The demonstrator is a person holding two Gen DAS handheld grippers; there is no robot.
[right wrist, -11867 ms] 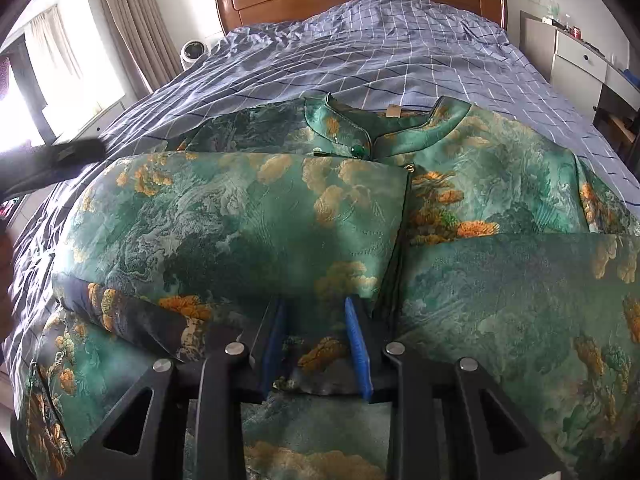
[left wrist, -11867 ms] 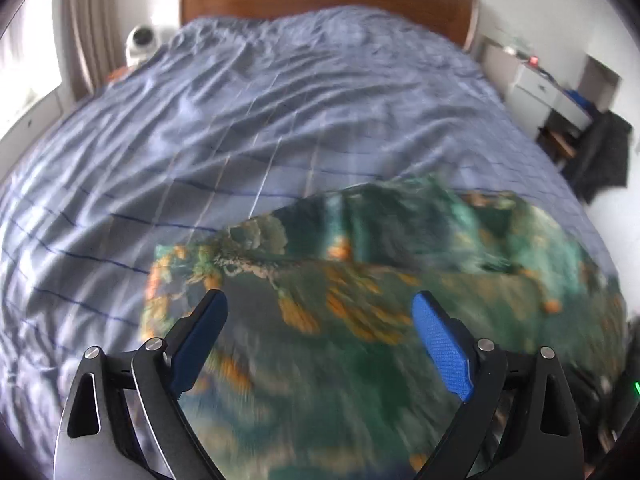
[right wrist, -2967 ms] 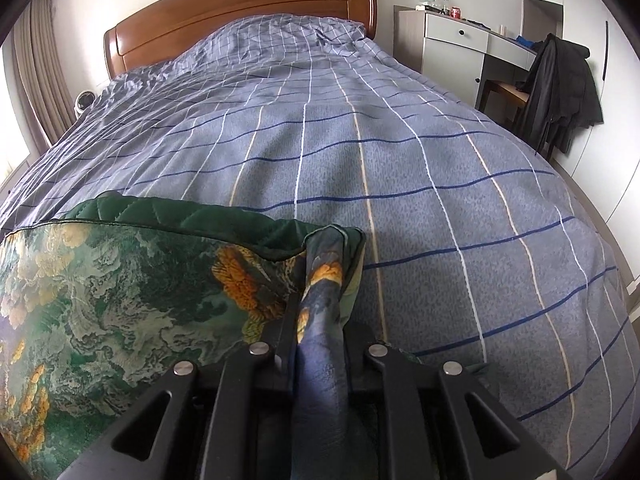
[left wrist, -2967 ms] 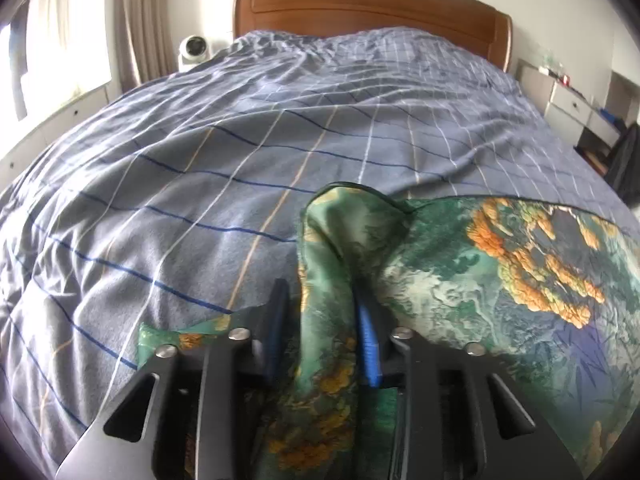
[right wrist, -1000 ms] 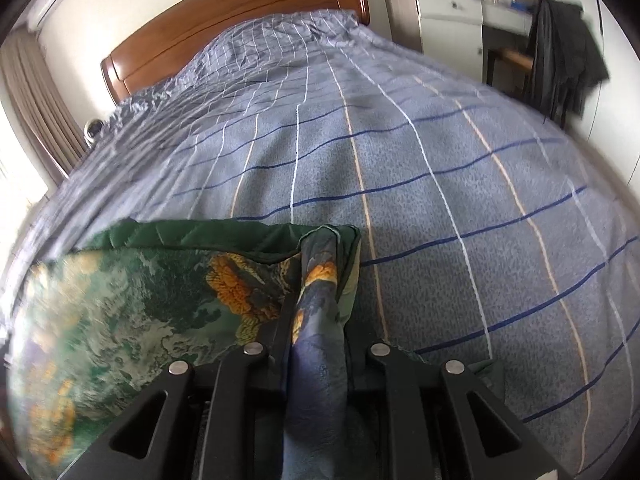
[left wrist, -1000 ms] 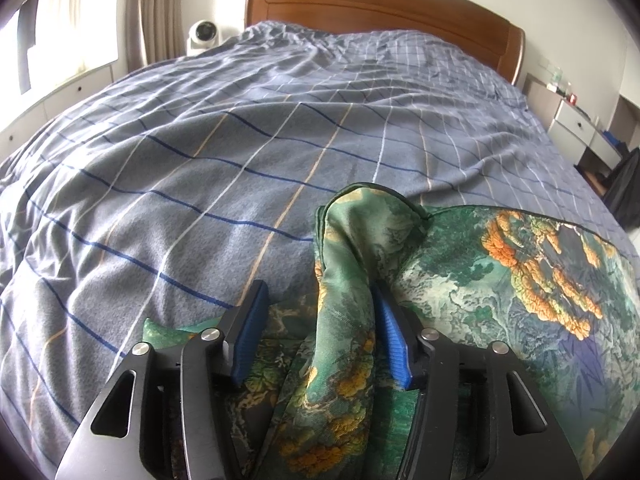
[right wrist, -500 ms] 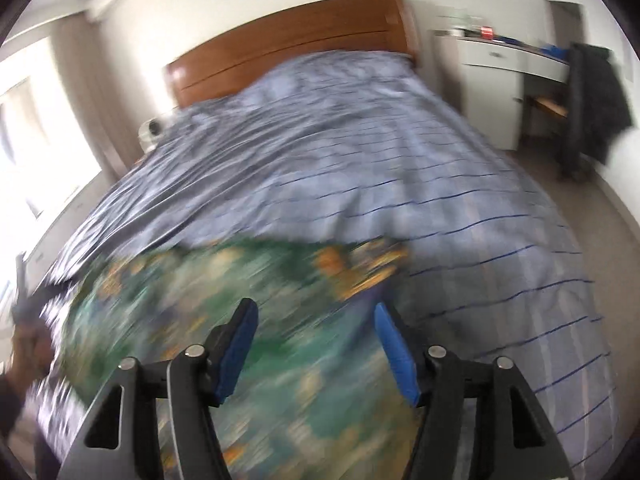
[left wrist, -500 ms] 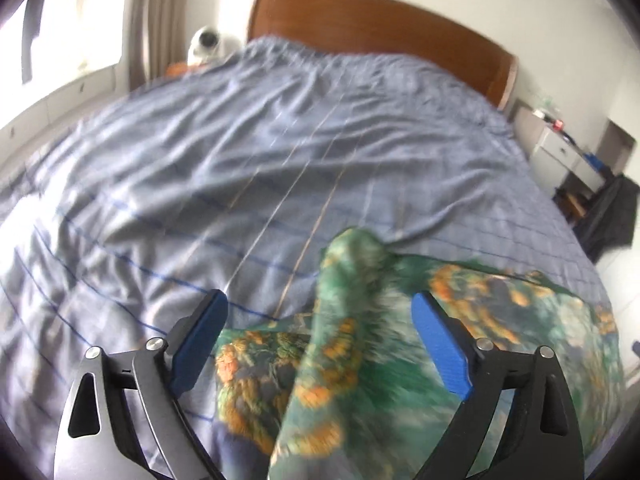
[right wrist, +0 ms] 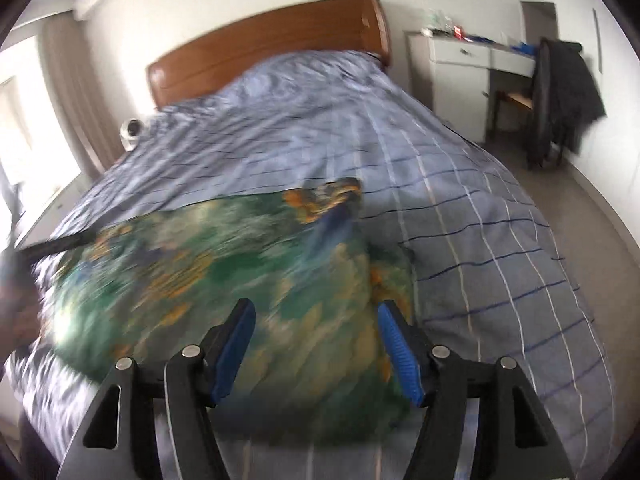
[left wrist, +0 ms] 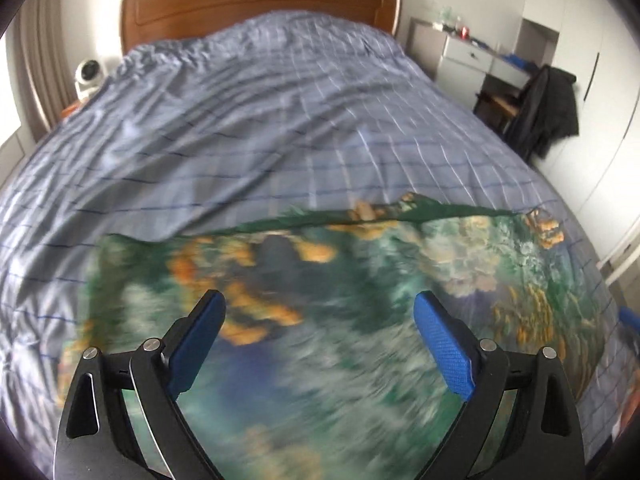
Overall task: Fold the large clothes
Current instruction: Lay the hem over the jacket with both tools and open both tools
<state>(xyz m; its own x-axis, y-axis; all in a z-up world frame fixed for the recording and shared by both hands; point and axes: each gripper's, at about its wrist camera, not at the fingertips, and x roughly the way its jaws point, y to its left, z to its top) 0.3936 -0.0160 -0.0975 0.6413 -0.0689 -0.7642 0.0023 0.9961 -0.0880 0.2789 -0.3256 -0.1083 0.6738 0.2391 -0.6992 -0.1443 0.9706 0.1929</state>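
Release of both grips is the change on record: a second ago each gripper pinched a raised fold of the garment, and both sets of jaws have just been opening, with nothing now caught between them. Left gripper stands spread wide above the cloth, its blue pads clear of the fabric; right gripper stands spread to a lesser width, likewise clear, with only the garment surface seen below the gap. Both views have pulled back from the close framing of a second ago and now take in the whole bundle. Judgement: the fold in hand has been laid and let go, and the task appears near completion, subject to any final smoothing. Garment condition: green brocade with orange and pale motifs, motion-blurred in both views, lying as a compact, roughly rectangular, thick-looking bundle. Its far edge, toward the wooden headboard, shows a dark green line; the corner at right in the left view looks slightly lifted. Location: on the blue checked bedcover, at the end of the bed farthest from the headboard, well apart from it.
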